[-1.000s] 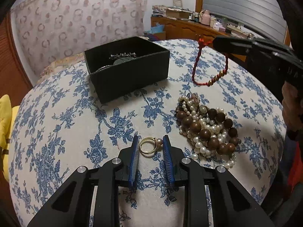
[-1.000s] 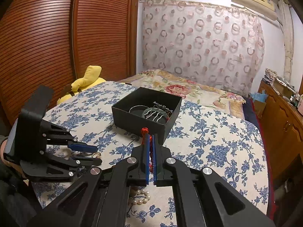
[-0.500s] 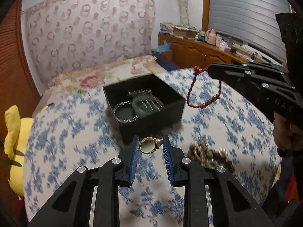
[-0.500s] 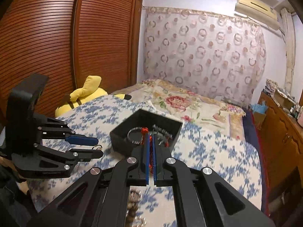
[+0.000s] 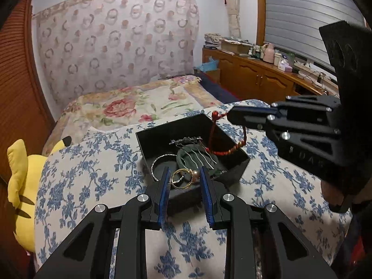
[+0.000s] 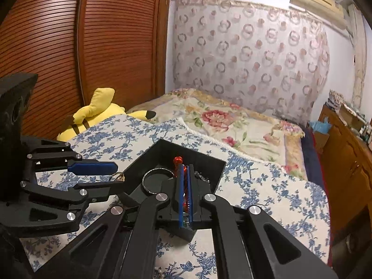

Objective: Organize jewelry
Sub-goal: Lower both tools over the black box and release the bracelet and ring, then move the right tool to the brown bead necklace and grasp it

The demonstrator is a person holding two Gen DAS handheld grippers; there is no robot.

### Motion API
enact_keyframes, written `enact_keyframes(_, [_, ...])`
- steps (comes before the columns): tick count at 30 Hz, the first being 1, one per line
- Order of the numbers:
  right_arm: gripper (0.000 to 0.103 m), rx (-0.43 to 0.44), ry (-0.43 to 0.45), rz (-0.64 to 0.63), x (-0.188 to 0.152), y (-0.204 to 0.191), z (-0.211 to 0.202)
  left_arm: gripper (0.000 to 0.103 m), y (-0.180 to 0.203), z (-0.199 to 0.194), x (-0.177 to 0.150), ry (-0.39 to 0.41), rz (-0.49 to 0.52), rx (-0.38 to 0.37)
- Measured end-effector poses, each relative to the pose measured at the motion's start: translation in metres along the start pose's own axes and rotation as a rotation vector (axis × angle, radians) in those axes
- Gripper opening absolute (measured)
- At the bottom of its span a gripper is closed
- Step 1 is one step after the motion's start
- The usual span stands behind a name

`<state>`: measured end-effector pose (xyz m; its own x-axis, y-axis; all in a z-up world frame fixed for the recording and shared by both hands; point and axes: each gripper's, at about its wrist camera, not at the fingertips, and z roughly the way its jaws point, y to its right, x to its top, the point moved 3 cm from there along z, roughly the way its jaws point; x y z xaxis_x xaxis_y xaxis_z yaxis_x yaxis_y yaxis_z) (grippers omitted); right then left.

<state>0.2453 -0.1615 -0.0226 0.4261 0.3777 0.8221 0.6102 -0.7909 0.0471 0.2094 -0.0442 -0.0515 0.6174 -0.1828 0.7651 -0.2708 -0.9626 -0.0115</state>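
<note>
Two pieces are held over the black box point(image 5: 234, 173). The left gripper point(image 5: 184, 178) clamps a gold ring point(image 5: 182, 178); the right gripper point(image 6: 184, 186) is shut on a red cord bracelet point(image 5: 226, 150). Judged next: part the fingers and drop both inside.

The box point(image 5: 234, 176) sits on the tablecloth point(image 5: 93, 174) near its far edge. Inside it lie a bangle point(image 5: 162, 160), a pouch point(image 5: 186, 157) and a hair comb point(image 5: 197, 155). The left gripper point(image 5: 184, 179) holds a ring point(image 5: 182, 178) over the box's near wall; the right gripper point(image 5: 229, 116) hangs a cord bracelet point(image 5: 223, 150) over its right side. A plush toy point(image 5: 18, 181) lies off the tablecloth's left edge, with the bed point(image 5: 130, 107) behind the far edge.

Dim indoor light, fisheye-warped edges
</note>
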Motion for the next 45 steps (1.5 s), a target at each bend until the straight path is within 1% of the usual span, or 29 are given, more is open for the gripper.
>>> enact_keyframes(3, [0.004,0.013,-0.022,0.006,-0.004,0.000,0.008,0.024,-0.002,0.010,0.003,-0.008,-0.003,0.007])
enact_keyframes(7, [0.004,0.014,-0.031,0.018,-0.007,0.002,0.010,0.024,-0.005,0.020,0.004,-0.022,-0.008,0.013])
enact_keyframes(8, [0.010,0.017,-0.034,0.019,-0.008,0.003,0.010,0.024,-0.006,0.021,0.004,-0.025,-0.009,0.013])
enact_keyframes(9, [0.018,0.019,-0.039,0.019,-0.008,0.003,0.011,0.024,-0.006,0.023,0.004,-0.028,-0.011,0.013])
enact_keyframes(10, [0.037,0.022,-0.042,0.020,-0.009,0.003,0.011,0.024,-0.007,0.025,0.004,-0.031,-0.014,0.011])
enact_keyframes(11, [0.040,0.022,-0.037,0.023,-0.010,0.003,0.010,0.024,-0.007,0.026,0.004,-0.033,-0.018,0.009])
enact_keyframes(14, [0.040,0.019,-0.036,0.033,-0.013,0.005,0.009,0.024,-0.010,0.029,0.004,-0.035,-0.028,0.007])
enact_keyframes(21, [0.040,0.013,-0.033,0.038,-0.018,0.010,0.001,0.024,-0.007,0.037,0.009,-0.042,-0.015,0.022])
enact_keyframes(25, [0.040,0.014,-0.019,0.044,-0.019,0.012,-0.008,0.025,-0.007,0.039,0.010,-0.041,-0.022,0.022])
enact_keyframes(26, [0.040,0.014,-0.016,0.049,-0.020,0.013,-0.011,0.027,-0.007,0.039,0.010,-0.041,-0.020,0.022])
enact_keyframes(27, [0.040,0.014,-0.011,0.057,-0.022,0.014,-0.014,0.034,-0.006,0.038,0.010,-0.041,-0.018,0.026])
enact_keyframes(28, [0.040,0.013,-0.008,0.063,-0.024,0.015,-0.017,0.038,-0.006,0.037,0.009,-0.038,-0.017,0.028])
enact_keyframes(29, [0.040,0.013,-0.005,0.071,-0.026,0.016,-0.021,0.041,-0.005,0.036,0.009,-0.034,-0.015,0.028])
enact_keyframes(31, [0.040,0.012,-0.001,0.083,-0.031,0.017,-0.026,0.041,-0.004,0.033,0.008,-0.032,-0.011,0.026])
enact_keyframes(33, [0.040,0.010,0.001,0.098,-0.038,0.019,-0.034,0.052,-0.003,0.030,0.007,-0.027,-0.010,0.027])
enact_keyframes(34, [0.040,0.011,0.001,0.104,-0.041,0.019,-0.036,0.055,-0.003,0.026,0.006,-0.021,-0.010,0.031])
enact_keyframes(36, [0.040,0.012,0.000,0.113,-0.048,0.019,-0.043,0.068,-0.003,0.020,0.003,-0.008,-0.013,0.034])
enact_keyframes(37, [0.040,0.013,-0.002,0.117,-0.053,0.018,-0.048,0.071,-0.002,0.017,0.002,-0.003,-0.017,0.034])
enact_keyframes(39, [0.040,0.021,-0.012,0.120,-0.062,0.017,-0.053,0.085,-0.002,0.010,-0.002,0.007,-0.025,0.033])
enact_keyframes(41, [0.040,0.031,-0.030,0.120,-0.072,0.014,-0.058,0.090,0.000,0.001,-0.009,0.020,-0.032,0.036])
enact_keyframes(45, [0.040,0.048,-0.066,0.123,-0.091,0.007,-0.064,0.091,0.003,-0.011,-0.025,0.016,-0.049,0.015])
